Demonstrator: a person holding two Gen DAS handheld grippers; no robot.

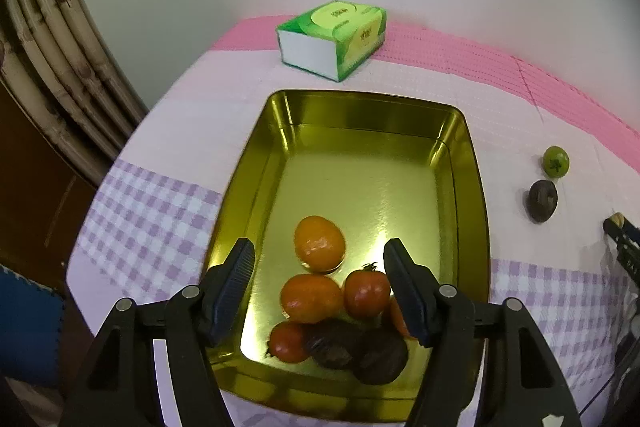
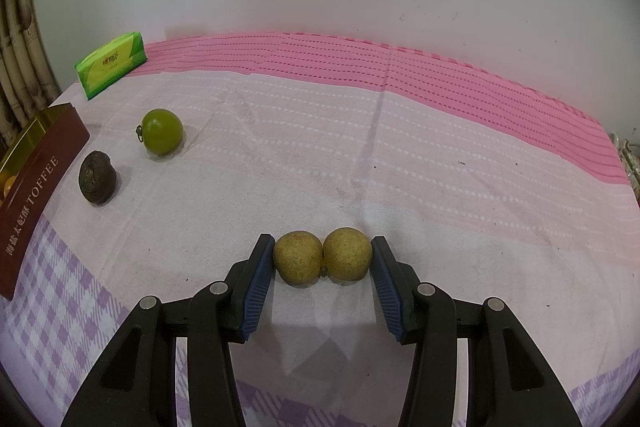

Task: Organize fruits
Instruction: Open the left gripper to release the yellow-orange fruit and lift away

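On the table, the right hand-held gripper (image 2: 323, 259) squeezes two small tan fruits (image 2: 323, 258) side by side, one pad on each outer side. They look light, round and firm, so they could roll or pop apart; holding across both middles seems best. The left hand-held gripper (image 1: 319, 281) hangs apart and empty over the gold tin (image 1: 256, 163) of fruit.

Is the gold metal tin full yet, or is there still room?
Partly filled: gold metal tin holds orange, red and dark fruits bunched at its near end; far half bare.
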